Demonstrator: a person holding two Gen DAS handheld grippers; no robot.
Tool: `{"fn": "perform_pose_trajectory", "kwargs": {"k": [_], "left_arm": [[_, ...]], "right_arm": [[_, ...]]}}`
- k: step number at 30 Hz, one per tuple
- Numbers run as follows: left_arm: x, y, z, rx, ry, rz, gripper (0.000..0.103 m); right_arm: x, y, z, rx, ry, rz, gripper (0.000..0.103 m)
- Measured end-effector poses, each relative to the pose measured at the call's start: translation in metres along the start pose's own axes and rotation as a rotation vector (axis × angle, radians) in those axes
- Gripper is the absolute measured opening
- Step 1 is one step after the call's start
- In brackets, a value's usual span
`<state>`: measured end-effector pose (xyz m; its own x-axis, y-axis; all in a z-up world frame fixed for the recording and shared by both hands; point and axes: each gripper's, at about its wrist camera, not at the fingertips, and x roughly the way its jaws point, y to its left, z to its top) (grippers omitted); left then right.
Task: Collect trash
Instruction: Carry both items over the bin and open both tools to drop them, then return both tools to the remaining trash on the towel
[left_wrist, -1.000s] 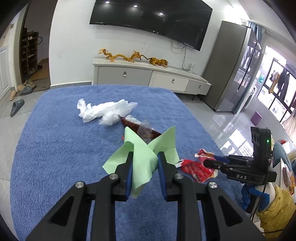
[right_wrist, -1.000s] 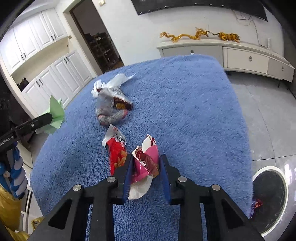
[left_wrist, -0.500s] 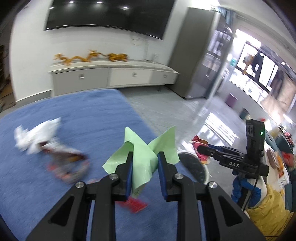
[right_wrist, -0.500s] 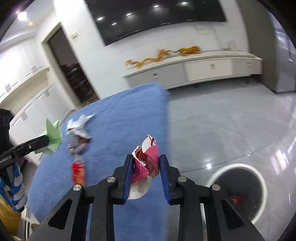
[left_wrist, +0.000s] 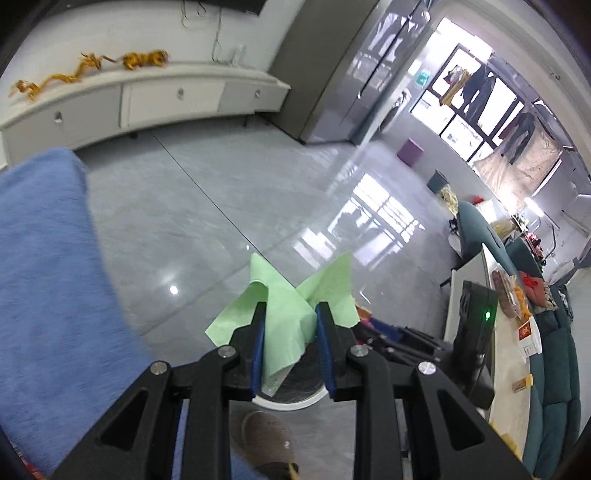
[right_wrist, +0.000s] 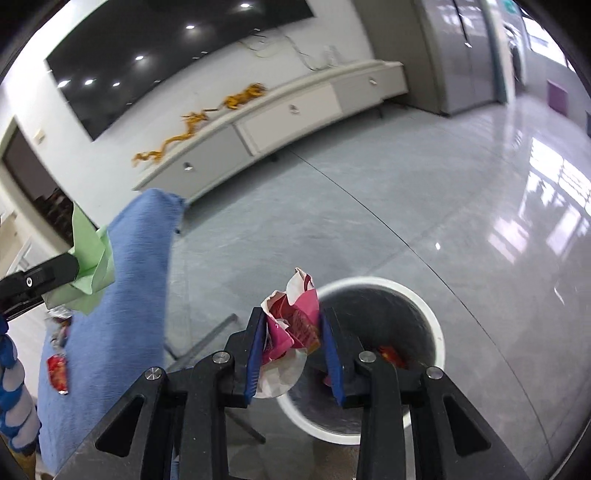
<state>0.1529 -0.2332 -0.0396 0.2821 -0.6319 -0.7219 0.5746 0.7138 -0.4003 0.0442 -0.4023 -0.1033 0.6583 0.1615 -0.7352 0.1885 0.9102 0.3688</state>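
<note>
Two loads carried off the blue table (right_wrist: 110, 314) edge toward the bin (right_wrist: 432, 317)

Right gripper (right_wrist: 291, 332) jaws easing open around crumpled pink wrapper (right_wrist: 295, 321) above bin; left gripper (left_wrist: 288, 332) clamped narrow on green paper (left_wrist: 284, 314); next, likely drop both inside rim

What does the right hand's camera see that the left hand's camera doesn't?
Only the right wrist view shows the pink wrapper between the right gripper's opening jaws, red trash down inside the bin, and the black TV. Only the left wrist view shows a grey slipper, bright windows and a teal sofa. Both show the green paper pinched in the left gripper, the blue cloth, the white cabinet and the bin's white rim.
</note>
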Motion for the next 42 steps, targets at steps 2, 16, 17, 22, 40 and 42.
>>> {"fn": "perform_pose_trajectory", "kwargs": {"k": [2,16,17,22,40,42], "left_arm": [[0.018,-0.007,0.004,-0.004,0.021,-0.007,0.028],[0.03,-0.024,-0.01,0.027,0.014,0.085,0.064],[0.023,-0.025,-0.012,0.04,-0.003,0.11,0.064],[-0.014,-0.027,-0.025,0.09,-0.085,0.228,0.064],[-0.139,0.041,-0.059,-0.042,-0.27,0.425,0.064],[-0.153,0.049,-0.063,-0.06,-0.293,0.453,0.064]], "right_arm": [[0.005,-0.012,-0.002,0.026,0.009,-0.009,0.031],[-0.003,-0.028,-0.01,0.078,-0.002,-0.069,0.042],[-0.006,-0.024,-0.011,0.071,-0.012,-0.068,0.042],[-0.023,0.01,-0.007,0.009,-0.059,-0.052,0.042],[-0.068,0.132,-0.002,-0.198,-0.145,0.039,0.045],[-0.072,0.149,-0.003,-0.23,-0.152,0.047,0.045]]}}
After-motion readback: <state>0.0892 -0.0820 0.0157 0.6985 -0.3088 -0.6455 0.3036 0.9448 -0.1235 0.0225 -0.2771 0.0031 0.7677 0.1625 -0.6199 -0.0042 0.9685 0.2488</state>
